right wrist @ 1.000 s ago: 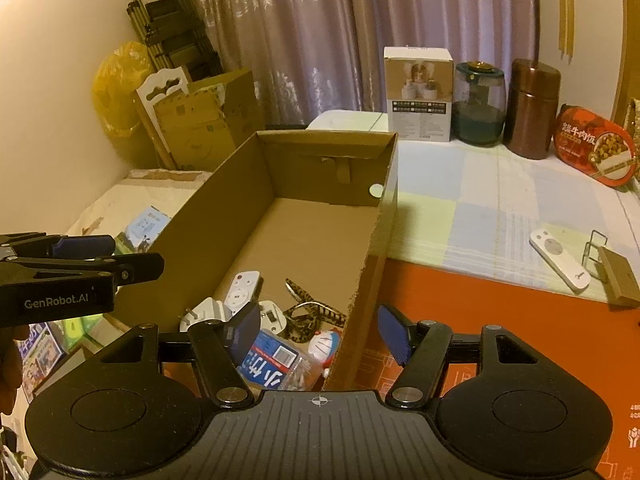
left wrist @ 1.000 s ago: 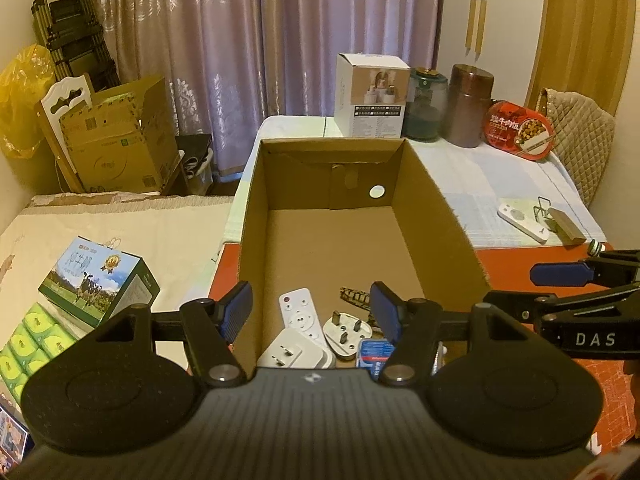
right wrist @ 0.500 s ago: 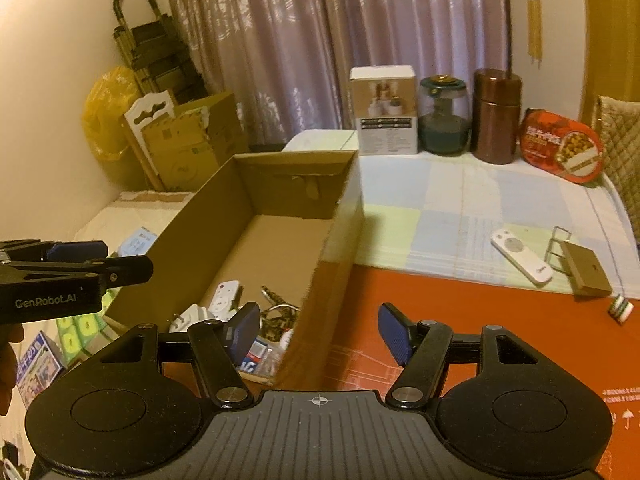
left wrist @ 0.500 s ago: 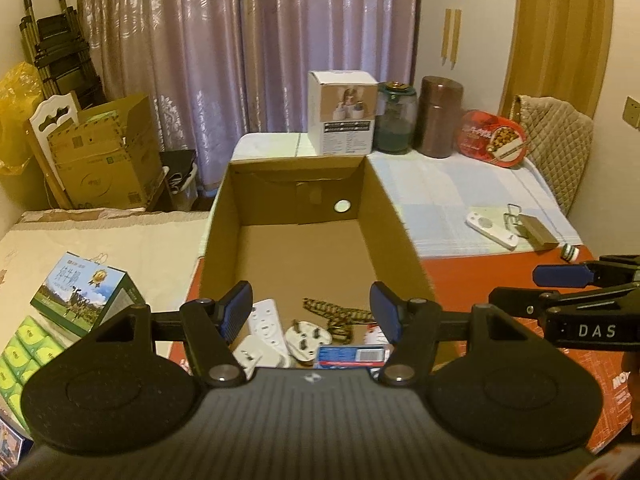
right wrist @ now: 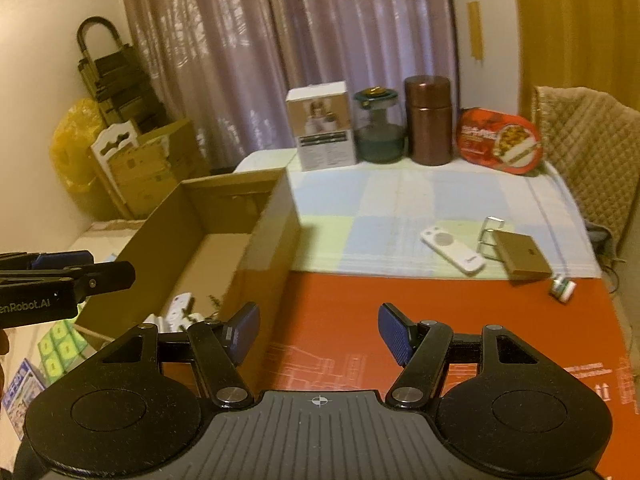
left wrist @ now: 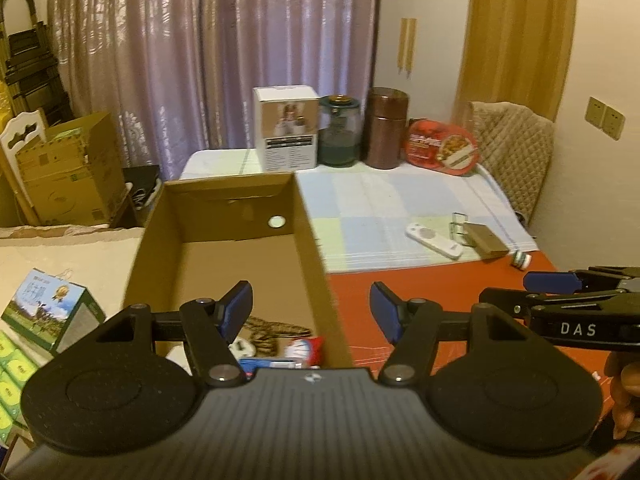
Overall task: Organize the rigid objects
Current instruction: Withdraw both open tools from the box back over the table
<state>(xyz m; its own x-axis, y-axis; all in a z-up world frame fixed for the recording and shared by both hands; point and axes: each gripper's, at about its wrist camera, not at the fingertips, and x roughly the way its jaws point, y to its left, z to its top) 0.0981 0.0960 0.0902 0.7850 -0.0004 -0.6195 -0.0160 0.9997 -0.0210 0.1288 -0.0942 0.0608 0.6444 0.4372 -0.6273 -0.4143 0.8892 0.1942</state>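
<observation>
Mauve curtains (left wrist: 224,56) with a pale pattern hang across the far wall, catching warm, dim indoor light. To their right the cream wall (left wrist: 424,32) meets a golden-brown drape (left wrist: 520,28), and a brass socket plate (left wrist: 604,117) sits on the right wall. A chair with a quilted beige cover (left wrist: 516,148) stands at the table's far right corner. In the left corner a folded dark trolley (right wrist: 112,76) leans on the wall above a yellow bag (right wrist: 72,144) and stacked cardboard boxes (left wrist: 68,176).
</observation>
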